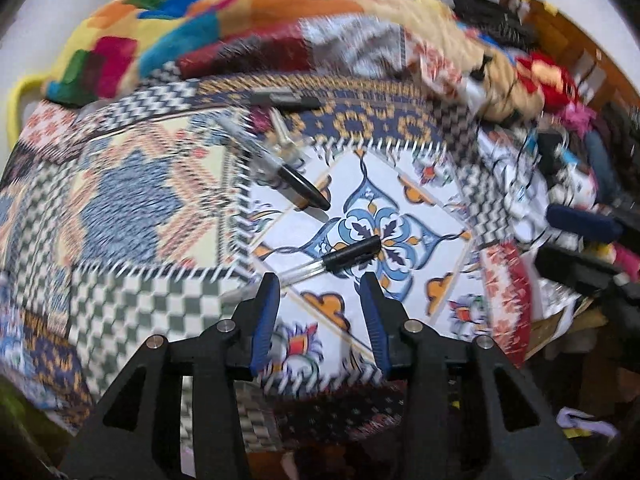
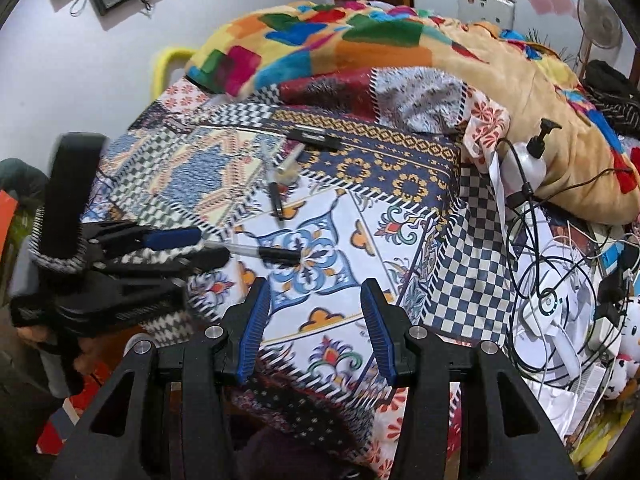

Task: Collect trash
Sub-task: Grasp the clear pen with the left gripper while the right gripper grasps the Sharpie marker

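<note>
Blue-padded fingers (image 1: 266, 316) of the left gripper (image 1: 320, 286) are standing part-spread at the bottom of the left wrist view, pinching nothing. Just ahead of their tips a clear pen (image 1: 340, 260) with a black cap is lying slanted on the patterned sheet (image 1: 160, 200), its clear barrel reaching toward the left finger; whether it is touching the pad is too close to tell.

Farther ahead of that gripper a second pen (image 1: 300, 190) with a black end is lying on the sheet, blurred. Beyond it some small clear and metal bits (image 1: 284, 140) are lying together, too smeared to name. Past those, a flat dark bar (image 1: 286, 100) is resting on the navy-and-gold band of the sheet.

From the right wrist view, the right gripper (image 2: 316, 292) is also standing part-spread with nothing between its pads, hanging over the blue flower tile of the sheet. Ahead and to its left the left gripper (image 2: 200, 248) is showing from the side, its tips just beside the clear end of the capped pen (image 2: 264, 254).

Behind everything a patchwork blanket (image 2: 360, 40) is heaped. Off to the right of the right gripper, black cables (image 2: 532, 240) are tangling over white gadgets, with a white pump bottle (image 2: 528, 160) leaning against the blanket.
</note>
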